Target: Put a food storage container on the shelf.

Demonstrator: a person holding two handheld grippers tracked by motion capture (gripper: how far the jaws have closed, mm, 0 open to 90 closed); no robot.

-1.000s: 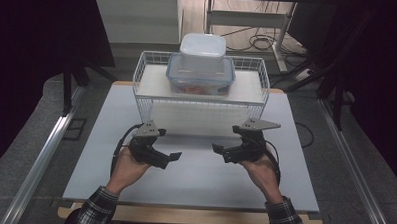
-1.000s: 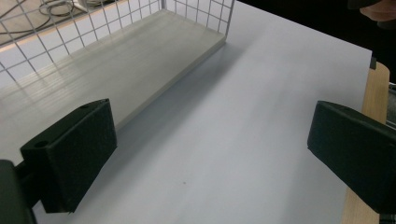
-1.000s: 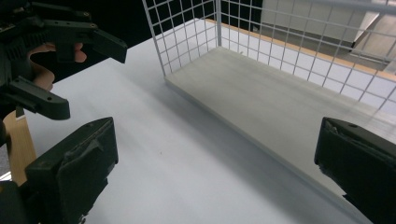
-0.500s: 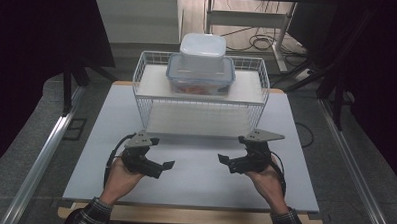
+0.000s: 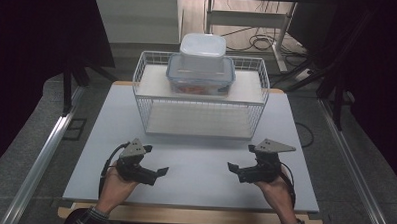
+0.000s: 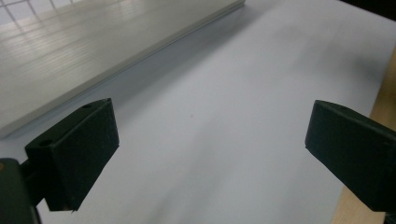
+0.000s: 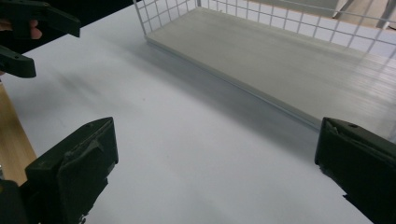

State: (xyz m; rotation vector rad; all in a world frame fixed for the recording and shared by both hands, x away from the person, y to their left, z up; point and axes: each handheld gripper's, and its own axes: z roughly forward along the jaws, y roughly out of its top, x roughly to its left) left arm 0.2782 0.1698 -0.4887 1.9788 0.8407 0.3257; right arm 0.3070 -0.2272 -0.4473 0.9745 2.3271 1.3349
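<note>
Both tools, left tool (image 5: 160, 171) and right tool (image 5: 232, 167), hover with jaws apart over the near bench (image 5: 194, 162), empty. Stacked containers (image 5: 201, 67) sit atop the far wire rack (image 5: 199, 104); reaching forward seems next.

A white tabletop (image 5: 195, 157) with a wooden edge (image 5: 183, 215) along its near side is seen under even overhead light. On both sides and at the far corners, dark black curtains (image 5: 38, 46) are hung, leaving the surroundings in shadow. A grey carpeted floor (image 5: 30, 136) is shown around the tabletop, with a metal rail (image 5: 39, 161) laid along the left and another rail (image 5: 352, 167) along the right. Beyond the far end, a paler lit floor strip is visible, on which black cables (image 5: 259, 41) are coiled beside the legs of a light metal frame (image 5: 245, 18). A floor socket plate (image 5: 76, 128) is set at left.
</note>
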